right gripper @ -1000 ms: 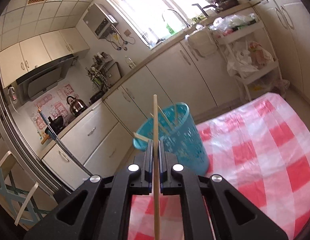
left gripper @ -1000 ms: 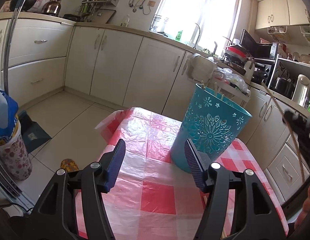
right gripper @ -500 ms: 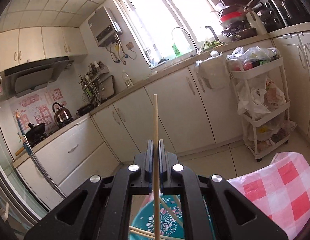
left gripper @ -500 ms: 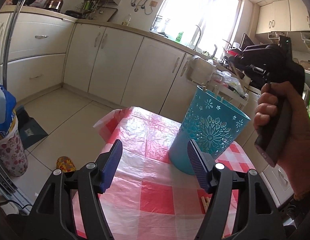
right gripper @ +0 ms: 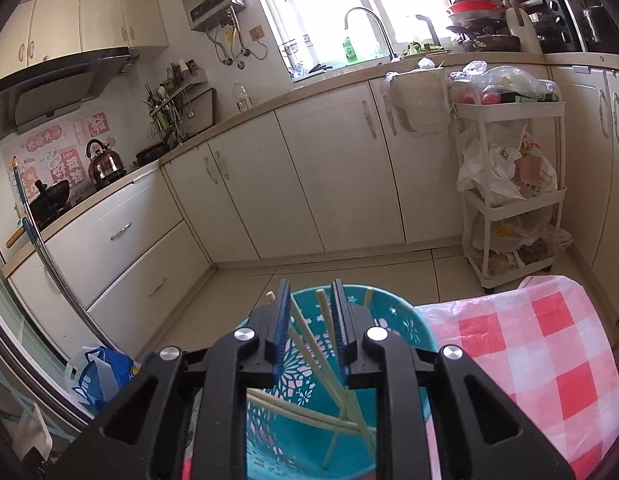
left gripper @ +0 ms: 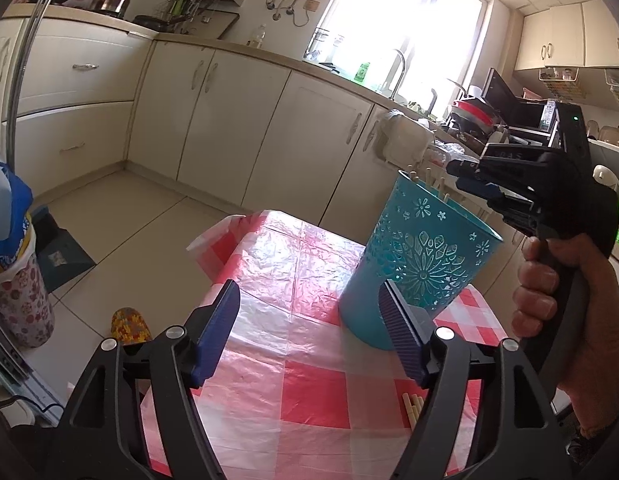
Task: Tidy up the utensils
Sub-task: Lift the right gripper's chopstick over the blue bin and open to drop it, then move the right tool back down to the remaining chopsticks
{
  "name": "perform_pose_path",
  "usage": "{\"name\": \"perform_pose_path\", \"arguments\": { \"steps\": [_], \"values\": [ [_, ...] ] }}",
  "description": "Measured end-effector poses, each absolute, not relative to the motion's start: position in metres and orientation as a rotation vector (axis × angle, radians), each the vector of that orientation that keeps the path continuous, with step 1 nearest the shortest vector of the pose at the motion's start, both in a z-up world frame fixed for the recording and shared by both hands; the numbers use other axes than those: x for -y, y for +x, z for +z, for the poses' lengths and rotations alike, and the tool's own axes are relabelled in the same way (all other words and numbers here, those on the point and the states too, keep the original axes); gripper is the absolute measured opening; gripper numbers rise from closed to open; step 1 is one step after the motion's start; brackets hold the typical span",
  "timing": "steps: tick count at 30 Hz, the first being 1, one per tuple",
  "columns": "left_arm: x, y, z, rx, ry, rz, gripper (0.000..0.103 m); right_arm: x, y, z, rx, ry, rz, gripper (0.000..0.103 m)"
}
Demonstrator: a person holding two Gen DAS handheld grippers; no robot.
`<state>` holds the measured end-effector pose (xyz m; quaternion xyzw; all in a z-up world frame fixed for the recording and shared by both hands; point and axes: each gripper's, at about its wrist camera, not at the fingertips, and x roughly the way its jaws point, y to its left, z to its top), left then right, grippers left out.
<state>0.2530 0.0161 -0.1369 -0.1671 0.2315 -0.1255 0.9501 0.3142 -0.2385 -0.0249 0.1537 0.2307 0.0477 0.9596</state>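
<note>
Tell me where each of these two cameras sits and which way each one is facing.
Left wrist: sits on the left gripper, low over the checked tablecloth, facing the teal basket and kitchen cabinets; its own opening jaws show with nothing between them, plus the right hand holding the right gripper over the basket.
Right wrist: sits on the right gripper, above the basket, looking into it at the chopsticks; its jaws are opening.
Shared: basket, tablecloth, cabinets, window.

checked tablecloth [left gripper: 309, 392], teal basket [left gripper: 421, 264], chopsticks [left gripper: 414, 411]
</note>
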Motion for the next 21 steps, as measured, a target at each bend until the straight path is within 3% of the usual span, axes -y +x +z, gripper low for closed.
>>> {"name": "perform_pose_path", "arguments": {
  "steps": [3, 8, 15, 21],
  "values": [
    [-0.016, 0.252, -0.137, -0.471, -0.337, -0.247, 0.072, 0.242, 0.283, -0.024, -0.455, 0.341, 0.110, 0.022],
    [-0.006, 0.240, -0.128, -0.470, -0.245, -0.196, 0.076, 0.240, 0.207, -0.039, -0.507, 0.341, 0.109, 0.035],
    [0.007, 0.193, -0.112, -0.513, -0.134, -0.169, 0.081, 0.239, 0.114, -0.095, -0.700, 0.378, 0.067, 0.035],
    [0.006, 0.156, -0.098, -0.529, -0.096, -0.152, 0.083, 0.236, 0.083, -0.121, -0.775, 0.395, 0.056, 0.035]
  ]
}}
